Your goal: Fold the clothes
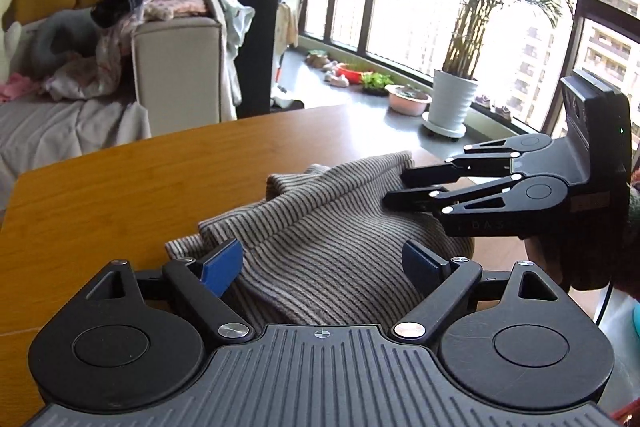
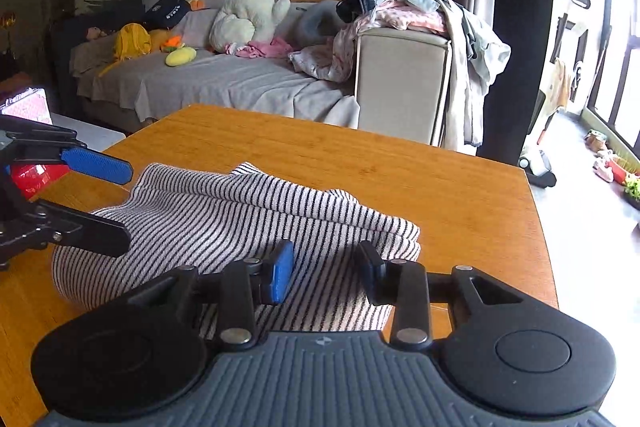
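Observation:
A striped black-and-white garment (image 1: 332, 227) lies bunched and partly folded on the wooden table (image 1: 140, 179). My left gripper (image 1: 324, 263) is open, its blue pads on either side of the cloth's near part, just above it. My right gripper (image 1: 394, 189) comes in from the right with its fingers over the garment's right edge. In the right wrist view the garment (image 2: 240, 219) lies in front of the open right gripper (image 2: 326, 271), and the left gripper (image 2: 126, 203) is open over the cloth's left end.
A sofa (image 2: 240, 83) with toys and a pile of clothes on its armrest (image 2: 400, 15) stands beyond the table. A potted palm (image 1: 452, 99) and small pots sit by the windows. The table's right edge (image 2: 540, 227) is near the garment.

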Available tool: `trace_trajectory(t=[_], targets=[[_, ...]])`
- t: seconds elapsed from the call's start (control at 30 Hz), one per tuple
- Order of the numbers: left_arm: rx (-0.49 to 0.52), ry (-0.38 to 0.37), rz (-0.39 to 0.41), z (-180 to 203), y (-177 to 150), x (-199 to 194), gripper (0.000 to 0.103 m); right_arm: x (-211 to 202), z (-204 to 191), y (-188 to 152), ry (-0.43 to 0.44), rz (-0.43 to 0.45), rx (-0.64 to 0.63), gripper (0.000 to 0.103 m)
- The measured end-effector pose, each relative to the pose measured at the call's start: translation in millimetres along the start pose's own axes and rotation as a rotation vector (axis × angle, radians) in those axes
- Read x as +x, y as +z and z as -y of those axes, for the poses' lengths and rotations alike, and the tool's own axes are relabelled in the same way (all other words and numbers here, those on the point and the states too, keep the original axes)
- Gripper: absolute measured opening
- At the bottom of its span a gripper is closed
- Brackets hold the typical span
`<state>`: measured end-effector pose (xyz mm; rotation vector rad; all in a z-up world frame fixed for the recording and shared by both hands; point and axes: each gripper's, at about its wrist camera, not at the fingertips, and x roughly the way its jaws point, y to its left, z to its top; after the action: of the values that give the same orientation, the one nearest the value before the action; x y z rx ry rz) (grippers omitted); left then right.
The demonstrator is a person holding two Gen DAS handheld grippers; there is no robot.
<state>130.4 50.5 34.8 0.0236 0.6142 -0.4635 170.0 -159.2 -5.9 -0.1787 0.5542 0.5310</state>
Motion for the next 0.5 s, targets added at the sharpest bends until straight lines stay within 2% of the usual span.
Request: trace_trajectory(t=[0.13, 0.27, 0.33, 0.37, 0.5], targets=[[-0.005, 0.048, -0.052, -5.2, -4.1, 16.2, 0.091, -20.9, -2.0, 6.7, 0.021, 0.058, 0.010, 0.046], [-0.058, 0.039, -0.070, -15.2, -8.0, 23.0, 0.092, -39.6, -11.0, 21.6, 0.089, 0.142, 0.005, 0.046], [-0.063, 0.040, -0.071, -16.8, -9.2, 23.5, 0.094, -27.7, -11.1, 26.3, 0.111, 0.103, 0.030, 0.046], [-0.066, 0.040, -0.072, -17.1, -9.9, 23.5, 0.094, -16.4, -11.1, 25.3, 0.093, 0.065, 0.039, 0.046], [-0.074, 0.048, -0.071, -18.5, -12.5, 21.4, 0.094, -17.3, -13.7, 18.0, 0.078, 0.043, 0.051, 0.047]])
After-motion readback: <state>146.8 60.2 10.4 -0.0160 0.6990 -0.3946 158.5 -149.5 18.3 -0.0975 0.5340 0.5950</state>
